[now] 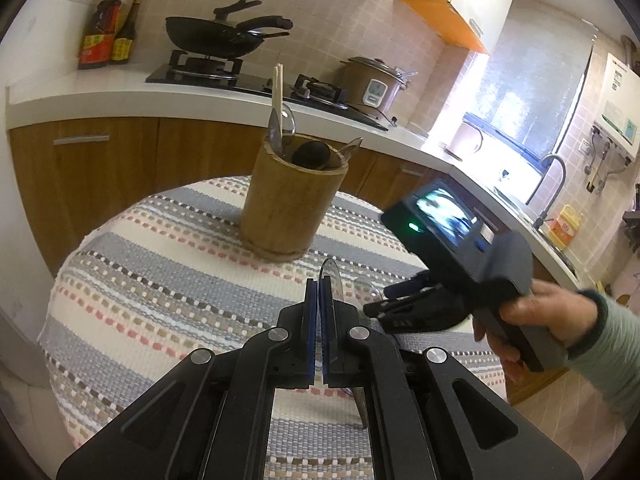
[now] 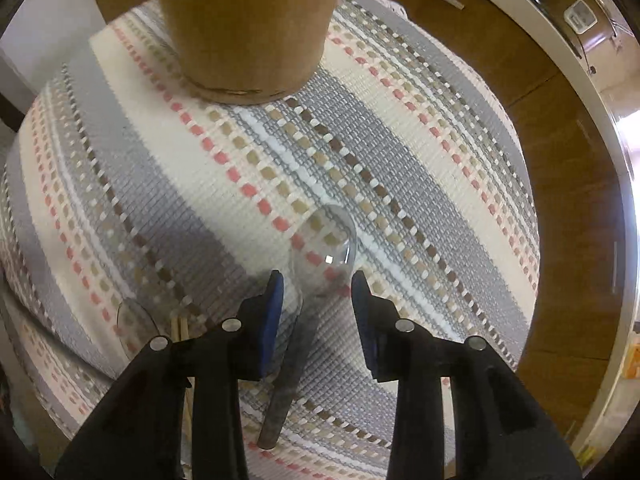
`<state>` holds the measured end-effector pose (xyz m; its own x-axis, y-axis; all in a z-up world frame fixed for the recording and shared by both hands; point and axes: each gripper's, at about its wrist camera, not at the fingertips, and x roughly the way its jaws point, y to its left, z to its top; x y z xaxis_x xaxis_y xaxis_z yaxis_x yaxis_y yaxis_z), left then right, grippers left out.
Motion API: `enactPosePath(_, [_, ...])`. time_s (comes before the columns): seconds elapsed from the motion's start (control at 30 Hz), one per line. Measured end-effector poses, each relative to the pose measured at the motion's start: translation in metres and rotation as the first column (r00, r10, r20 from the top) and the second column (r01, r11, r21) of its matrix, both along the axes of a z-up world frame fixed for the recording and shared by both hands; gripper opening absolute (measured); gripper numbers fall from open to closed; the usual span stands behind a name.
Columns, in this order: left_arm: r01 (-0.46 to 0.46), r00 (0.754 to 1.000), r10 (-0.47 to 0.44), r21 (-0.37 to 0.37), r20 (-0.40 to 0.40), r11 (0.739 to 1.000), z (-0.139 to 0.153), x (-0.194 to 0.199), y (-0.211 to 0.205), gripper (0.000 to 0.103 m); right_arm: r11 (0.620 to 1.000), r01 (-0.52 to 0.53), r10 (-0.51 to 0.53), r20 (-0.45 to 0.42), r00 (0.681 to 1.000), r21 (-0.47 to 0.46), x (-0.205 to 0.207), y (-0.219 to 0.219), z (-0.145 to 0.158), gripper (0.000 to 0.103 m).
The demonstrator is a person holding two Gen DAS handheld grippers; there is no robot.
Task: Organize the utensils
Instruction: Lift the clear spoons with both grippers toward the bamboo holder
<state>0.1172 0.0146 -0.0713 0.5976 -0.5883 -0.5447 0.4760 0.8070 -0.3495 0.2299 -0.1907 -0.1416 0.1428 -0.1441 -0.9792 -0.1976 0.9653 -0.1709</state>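
A bamboo utensil holder (image 1: 292,208) (image 2: 248,28) stands at the back of the striped cloth (image 1: 160,280) (image 2: 400,160). It holds chopsticks (image 1: 277,84), clear spoons and a dark ladle (image 1: 310,152). My right gripper (image 2: 317,278) (image 1: 382,300) points steeply down and is open. A clear spoon (image 2: 324,248) with a dark handle lies on the cloth between its pads, untouched. My left gripper (image 1: 320,280) is shut. A second clear spoon (image 1: 335,280) (image 2: 136,328) shows just behind its fingertips; I cannot tell whether they touch it. Chopstick ends (image 2: 180,332) lie beside that spoon.
A hand in a green sleeve (image 1: 532,320) holds the right gripper. Behind the table runs a counter with a wok on the stove (image 1: 212,36), two bottles (image 1: 104,36), a rice cooker (image 1: 374,82) and a sink tap (image 1: 556,176). Wooden cabinet doors (image 2: 560,200) stand close past the table.
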Motion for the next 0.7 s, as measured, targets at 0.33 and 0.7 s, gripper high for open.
enactPosePath(0.33, [0.002,1.0,-0.003,-0.02,-0.011,1.0,-0.002,0.005,0.001,0.0,0.991,-0.015,0.025,-0.074,0.997,0.132,0.015,-0.012,-0.004,0.027])
enactPosePath(0.7, [-0.003,1.0,0.004,-0.021,0.015,1.0,0.007,0.004,-0.004,0.0,0.95,-0.04,0.012,0.091,0.996,0.309,-0.03,-0.041,0.049,0.027])
